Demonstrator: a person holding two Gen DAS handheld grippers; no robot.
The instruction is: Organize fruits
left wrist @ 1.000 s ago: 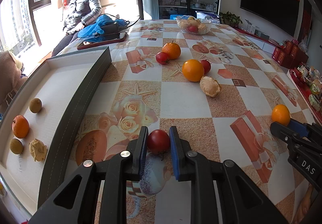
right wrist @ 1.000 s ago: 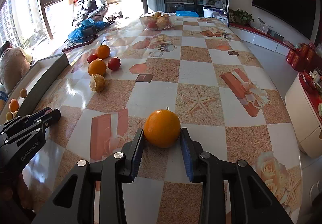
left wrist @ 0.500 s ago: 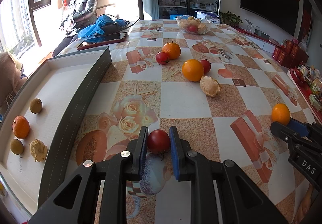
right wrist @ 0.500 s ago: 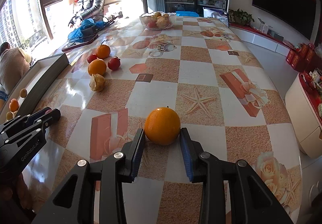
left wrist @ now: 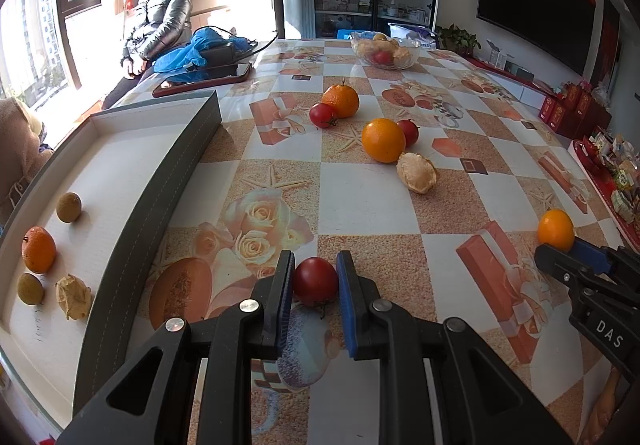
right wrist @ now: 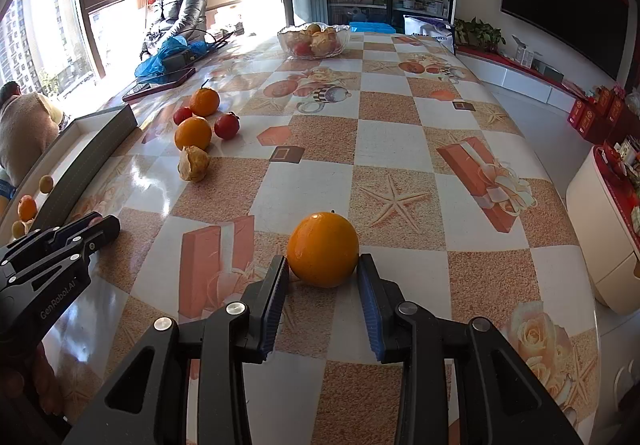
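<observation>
2 grippers rest low on the glossy, checkered table. Left gripper: narrow, blue ribbed pads pressed against a smooth, round red tomato sitting on the tablecloth, green stem facing the camera; no long axis. Right gripper: moderately parted, pads flanking a dimpled, round orange, stem nub upward; right pad touches, left-side contact cannot be confirmed. To the left, the grey-walled tray holds 1 mandarin, 2 brownish round fruits and 1 papery husked fruit. More fruit lies mid-table.
</observation>
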